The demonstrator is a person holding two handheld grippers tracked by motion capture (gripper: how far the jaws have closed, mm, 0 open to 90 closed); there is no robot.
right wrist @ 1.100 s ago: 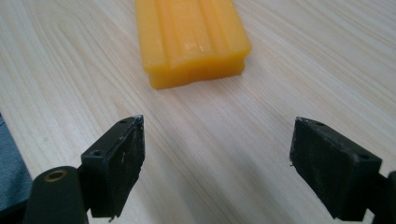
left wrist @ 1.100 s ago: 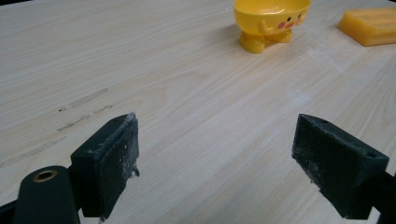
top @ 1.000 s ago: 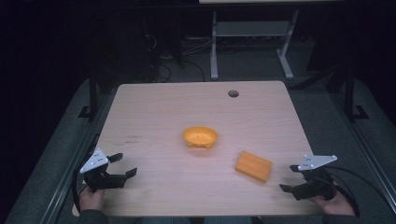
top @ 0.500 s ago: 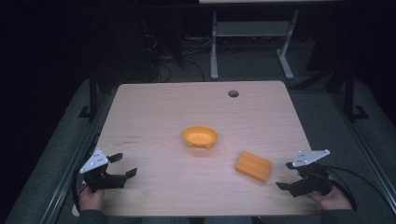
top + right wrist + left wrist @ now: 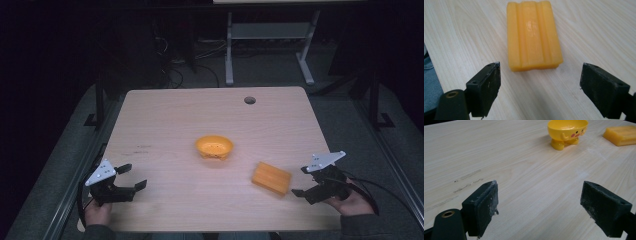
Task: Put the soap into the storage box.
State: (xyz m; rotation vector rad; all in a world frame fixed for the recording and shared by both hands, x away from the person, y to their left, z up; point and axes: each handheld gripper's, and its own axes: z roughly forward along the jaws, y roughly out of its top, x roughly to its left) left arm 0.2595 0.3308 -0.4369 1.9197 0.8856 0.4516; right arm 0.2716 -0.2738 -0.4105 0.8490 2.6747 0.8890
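**Orange block not yet gripped, right gripper lined up on it**

Pale wood worktop (image 5: 165, 125), mostly bare, cable hole near the far edge.

Yellow footed bowl (image 5: 214, 147) sits upright near the centre, looks empty from above. Left gripper view shows a cartoon face on its side.

Orange ridged block (image 5: 271, 178), soap-bar shape, lies flat on the worktop to the right of the bowl and nearer the person, apart from it. In the right gripper view the block (image 5: 532, 35) lies lengthwise dead ahead, its near end just beyond the jaw tips.

Right gripper (image 5: 305, 182): jaws spread wide, nothing between them, pointed at the block from its right side, close but not touching.

Left gripper (image 5: 133, 176): jaws wide too, empty, parked at the near left corner, well apart from both things. It faces the bowl across bare wood.

Progress, my read: very early. Approach on the block is about done; grasp, lift and placing are all left. The bowl is the likely target, but that's a guess. Next move needs the right gripper eased forward so the jaws straddle the block's long sides before closing.
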